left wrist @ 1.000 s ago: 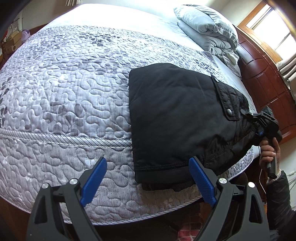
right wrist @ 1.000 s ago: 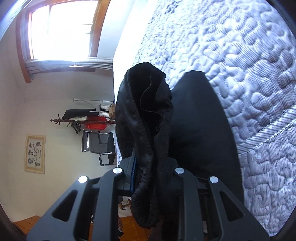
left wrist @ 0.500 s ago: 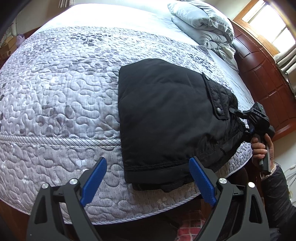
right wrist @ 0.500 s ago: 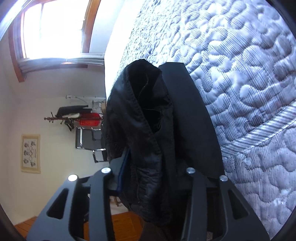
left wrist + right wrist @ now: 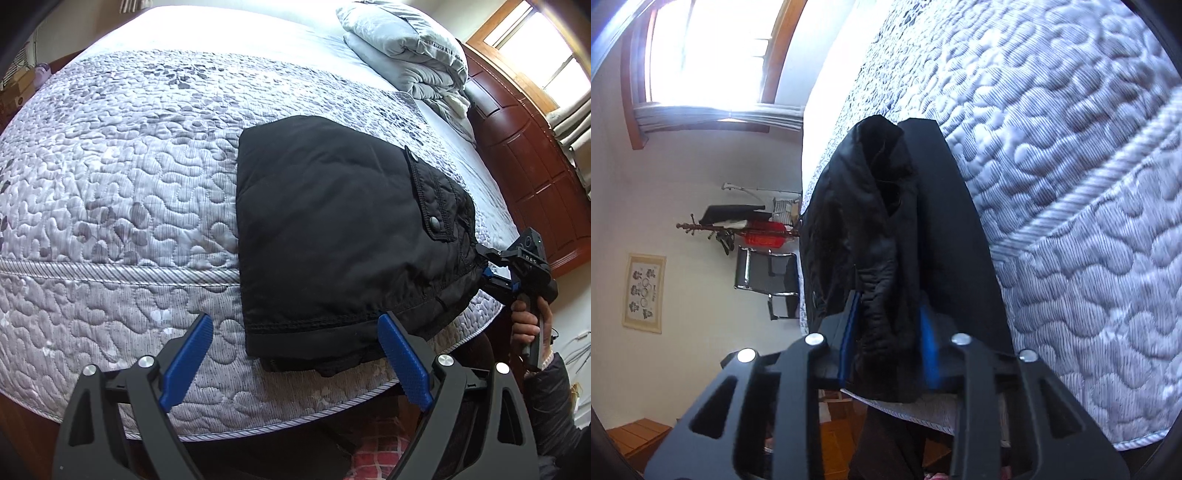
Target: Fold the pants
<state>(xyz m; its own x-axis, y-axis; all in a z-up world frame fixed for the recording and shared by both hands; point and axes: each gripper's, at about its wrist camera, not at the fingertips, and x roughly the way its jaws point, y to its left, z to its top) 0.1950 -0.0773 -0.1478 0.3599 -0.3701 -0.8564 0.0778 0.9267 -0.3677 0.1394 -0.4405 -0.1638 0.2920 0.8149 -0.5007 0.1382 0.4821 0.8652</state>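
left hand-held gripper (image 5: 295, 354) hangs wide and empty at the near bed (image 5: 110, 166) edge, same as a second ago. pants (image 5: 332, 229) lie folded into a black block on the quilt, now further right in its view. right hand-held gripper (image 5: 888, 347) at the waistband corner, jaws closing, bunched cloth between the pads; it loosened and re-bit. judgement: fold nearly done, only tidying left.

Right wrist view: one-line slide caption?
Right gripper closing on a bunched edge of the black pants beside the quilted mattress.
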